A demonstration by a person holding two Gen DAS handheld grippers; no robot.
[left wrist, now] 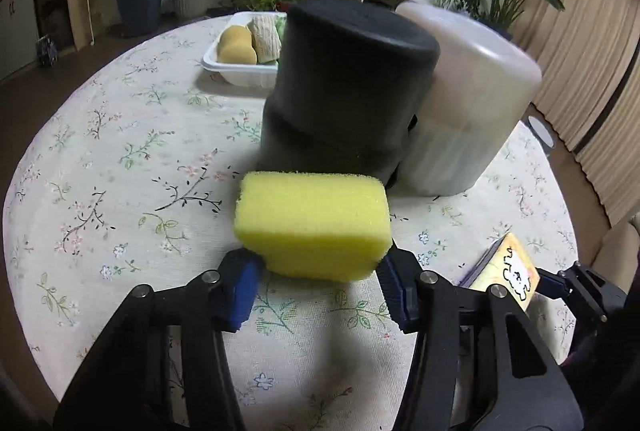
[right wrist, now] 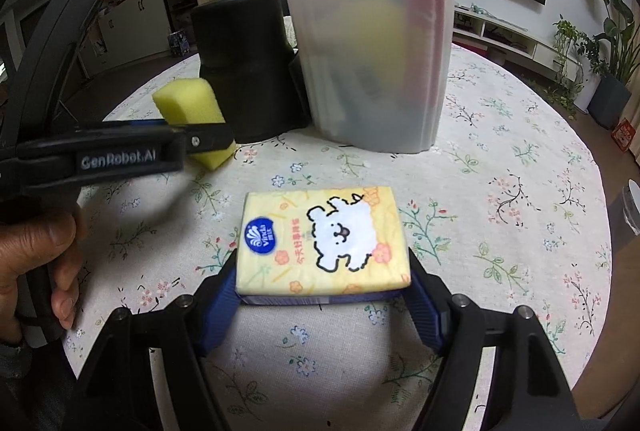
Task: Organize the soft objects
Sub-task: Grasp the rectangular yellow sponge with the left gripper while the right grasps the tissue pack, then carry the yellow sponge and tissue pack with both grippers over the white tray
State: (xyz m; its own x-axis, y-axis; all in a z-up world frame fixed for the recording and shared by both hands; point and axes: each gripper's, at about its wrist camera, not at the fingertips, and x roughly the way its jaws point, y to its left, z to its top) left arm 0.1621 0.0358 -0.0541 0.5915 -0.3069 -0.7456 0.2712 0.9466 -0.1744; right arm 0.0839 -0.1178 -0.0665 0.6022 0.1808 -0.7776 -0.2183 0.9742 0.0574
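Observation:
A yellow sponge (left wrist: 314, 225) rests on the floral tablecloth in front of a black cylinder. My left gripper (left wrist: 320, 265) is shut on the sponge's near end, with a blue pad pressing each side. The right wrist view shows this gripper (right wrist: 208, 143) from the side, the sponge (right wrist: 188, 107) sticking out past its fingers. A yellow tissue pack (right wrist: 324, 243) with a white cartoon animal lies flat on the cloth. My right gripper (right wrist: 322, 271) is shut on it, its pads against the two short sides. The pack (left wrist: 516, 271) also shows at the left wrist view's right edge.
A black cylinder (left wrist: 348, 83) and a translucent white bin (left wrist: 472, 99) stand together mid-table, just behind the sponge. A white tray (left wrist: 224, 69) at the far side holds a tan sponge and a folded cloth. A person's hand (right wrist: 36, 263) grips the left gripper's handle. Plants and a TV shelf stand beyond.

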